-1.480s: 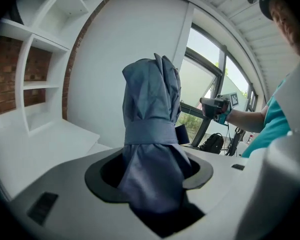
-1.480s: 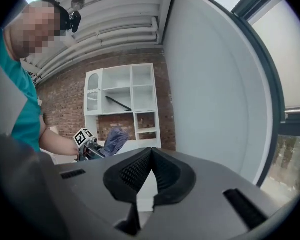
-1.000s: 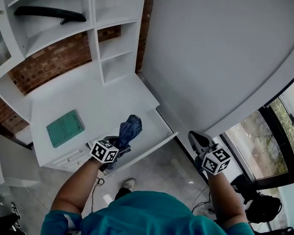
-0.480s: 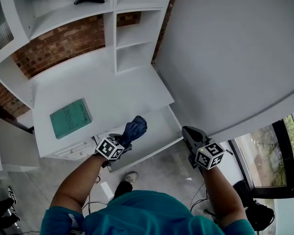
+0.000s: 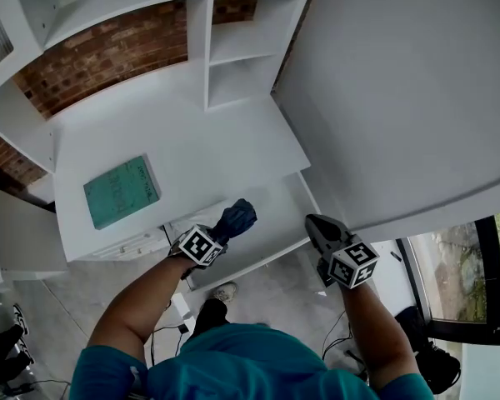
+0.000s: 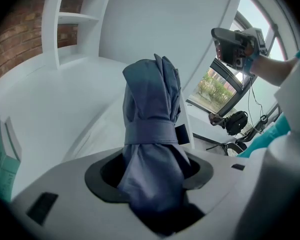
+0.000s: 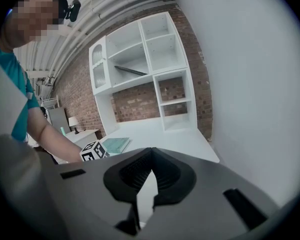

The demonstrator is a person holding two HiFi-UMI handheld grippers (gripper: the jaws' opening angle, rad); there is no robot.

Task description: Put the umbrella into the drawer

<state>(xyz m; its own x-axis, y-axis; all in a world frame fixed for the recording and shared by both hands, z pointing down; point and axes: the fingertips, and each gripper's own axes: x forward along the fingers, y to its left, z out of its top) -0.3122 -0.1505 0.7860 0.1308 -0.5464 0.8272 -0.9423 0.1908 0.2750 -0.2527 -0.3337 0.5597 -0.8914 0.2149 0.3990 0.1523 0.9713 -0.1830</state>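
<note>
A folded blue umbrella with a strap round its middle sticks out of my left gripper, which is shut on its lower end. It hangs tilted over the open white drawer below the desk top. In the left gripper view the umbrella fills the space between the jaws of the left gripper, with the drawer's inside behind it. My right gripper is at the drawer's right front corner, shut and holding nothing; its right gripper view shows the pads meeting.
A green book lies on the white desk top. A white shelf unit stands at the back against brick. A large white wall panel is on the right. The person's foot is below the drawer.
Both grippers have come down. The umbrella has sunk lower over the open drawer, and the right gripper has moved left to the drawer's corner.
</note>
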